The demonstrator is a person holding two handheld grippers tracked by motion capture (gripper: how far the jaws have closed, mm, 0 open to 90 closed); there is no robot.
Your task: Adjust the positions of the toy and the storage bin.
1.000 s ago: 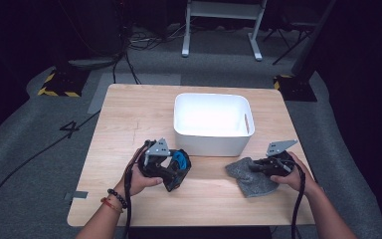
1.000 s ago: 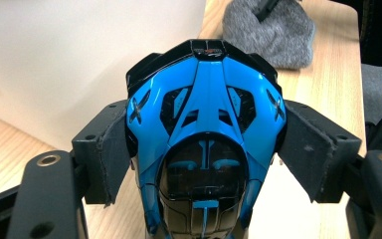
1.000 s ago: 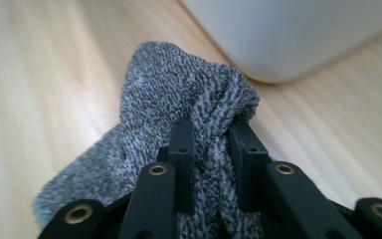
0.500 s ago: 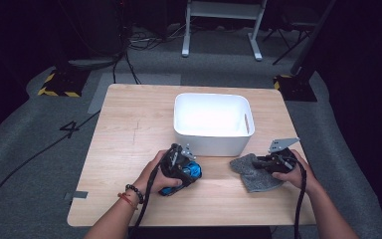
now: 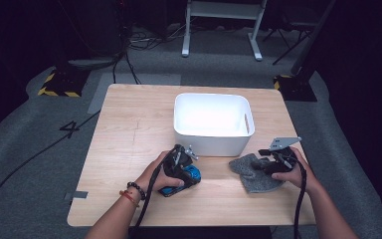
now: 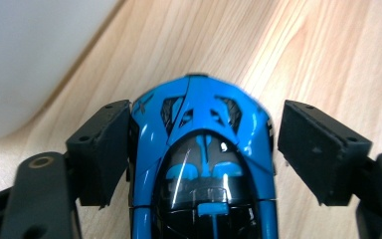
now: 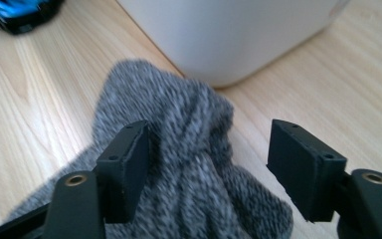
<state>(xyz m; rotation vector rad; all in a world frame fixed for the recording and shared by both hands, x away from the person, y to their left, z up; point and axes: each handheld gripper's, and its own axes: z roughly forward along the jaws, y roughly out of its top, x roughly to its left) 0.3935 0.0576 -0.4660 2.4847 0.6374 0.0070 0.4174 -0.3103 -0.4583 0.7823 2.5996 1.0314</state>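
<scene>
A blue toy car lies on the wooden table just in front of the white bin. My left gripper is down over it. In the left gripper view the car sits between the open jaws of the left gripper: the left pad touches its side and the right pad stands slightly off. A grey knit cloth lies crumpled at the bin's front right corner. My right gripper is at its right edge, and in the right gripper view this gripper stands open astride a fold of the cloth.
The white bin's wall rises close ahead of the left gripper, and its corner stands just beyond the cloth. The car shows at the right gripper view's top left. Bare wood lies left of the bin. Dark floor, cables and a stand surround the table.
My left hand has turned and shifted right toward the bin, with the car between its jaws. The right gripper has edged forward onto the cloth, which has bunched a little.
</scene>
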